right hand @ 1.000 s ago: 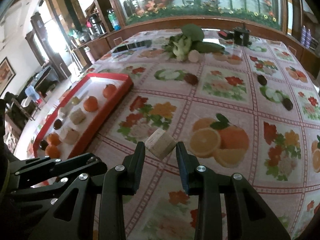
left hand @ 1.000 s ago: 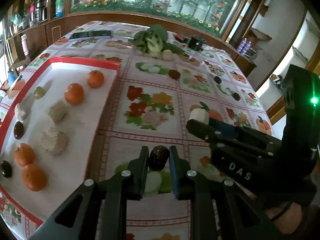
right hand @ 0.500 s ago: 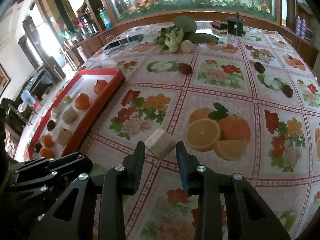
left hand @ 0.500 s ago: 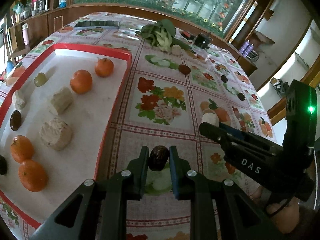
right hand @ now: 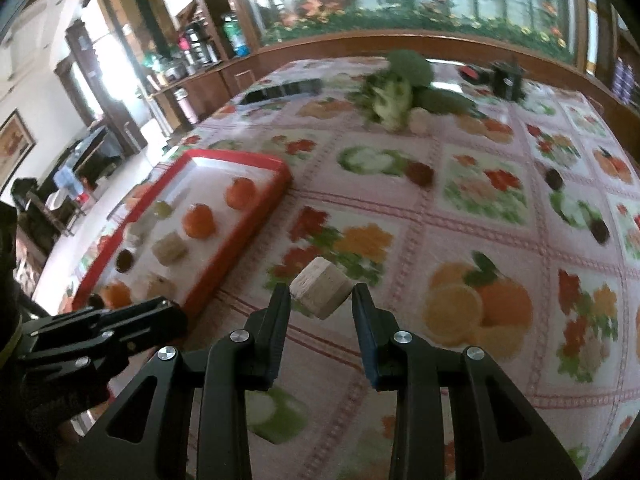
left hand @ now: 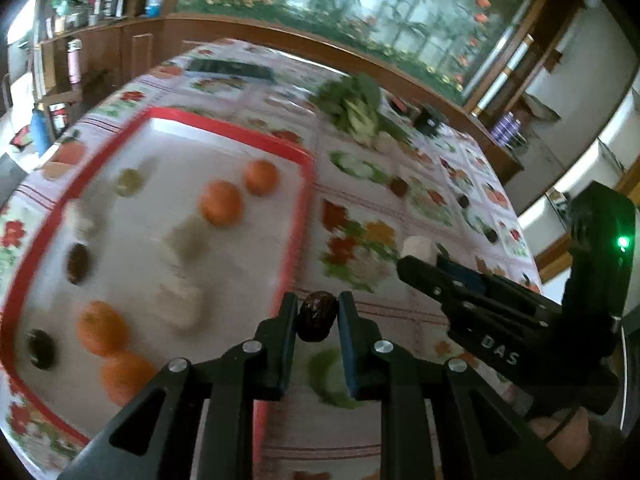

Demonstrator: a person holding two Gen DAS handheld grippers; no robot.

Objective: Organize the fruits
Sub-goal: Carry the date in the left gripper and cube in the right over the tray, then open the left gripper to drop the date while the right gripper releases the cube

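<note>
In the left wrist view, the left gripper (left hand: 318,316) had its fingers (left hand: 285,328) pinching a dark brown wrinkled fruit (left hand: 317,315), held above the table (left hand: 400,316) just beside the right rim of the red tray (left hand: 298,216). The tray's white floor carried several oranges (left hand: 221,202), pale blocks (left hand: 182,240) and dark fruits (left hand: 78,262), all blurred. The right gripper (left hand: 416,254) showed at the right, a pale piece at its tip.

In the right wrist view, the right gripper (right hand: 320,300) had its fingers (right hand: 362,312) clamped on a pale tan cube (right hand: 321,293), held over the flowered tablecloth, near the tray (right hand: 256,216). More dark fruits (right hand: 419,173) lay scattered on the cloth, and leafy greens (right hand: 394,92) lay at the far end. The left gripper (right hand: 176,320) showed at lower left.
</note>
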